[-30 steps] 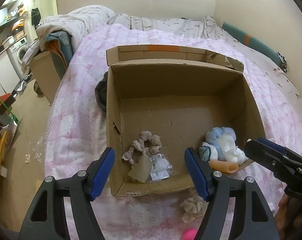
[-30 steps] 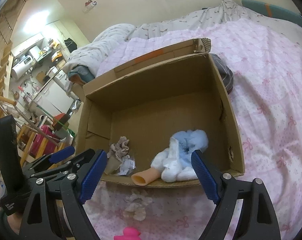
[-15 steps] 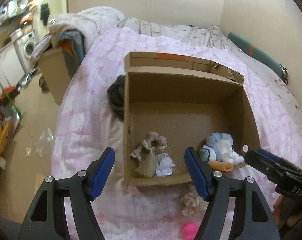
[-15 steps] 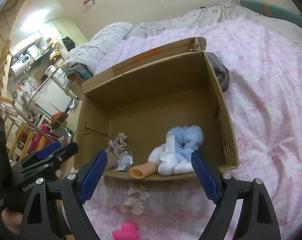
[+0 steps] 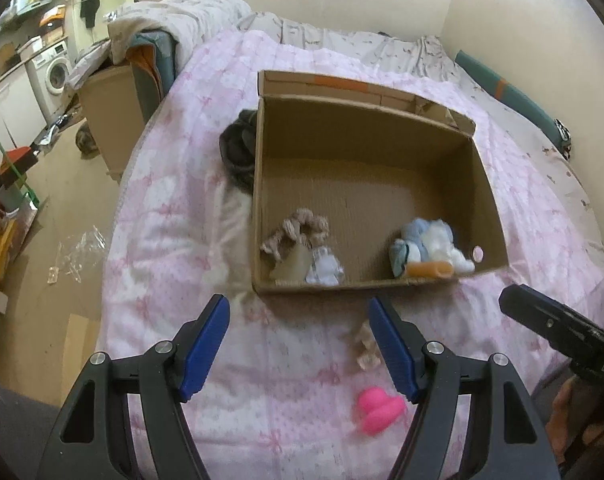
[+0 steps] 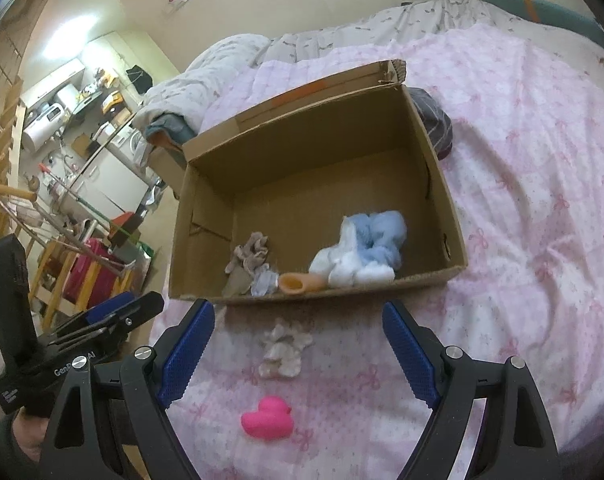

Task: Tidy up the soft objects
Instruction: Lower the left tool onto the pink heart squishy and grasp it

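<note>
Between picks, both tools wide and holding nothing: left tool (image 5: 298,344), right tool (image 6: 298,354); next, probably grabbing the pale scrunchie (image 6: 284,348) or pink duck (image 6: 267,418) on the bed (image 6: 522,240) near the box (image 6: 454,236).

The cardboard box (image 6: 438,184) is open on top, and its far half has bare floor. Along its near wall lie a beige scrunchie (image 6: 251,254) and a blue-white bundle (image 6: 362,254) (with a gap between them). In front of the box, a cream scrunchie (image 6: 284,348) and a pink duck (image 6: 268,418) lie on the quilt (image 6: 522,208).

right gripper (image 6: 298,354) jaws apart, empty | pink duck (image 6: 268,418), pale scrunchie (image 6: 284,348) before cardboard box (image 6: 448,220)
</note>
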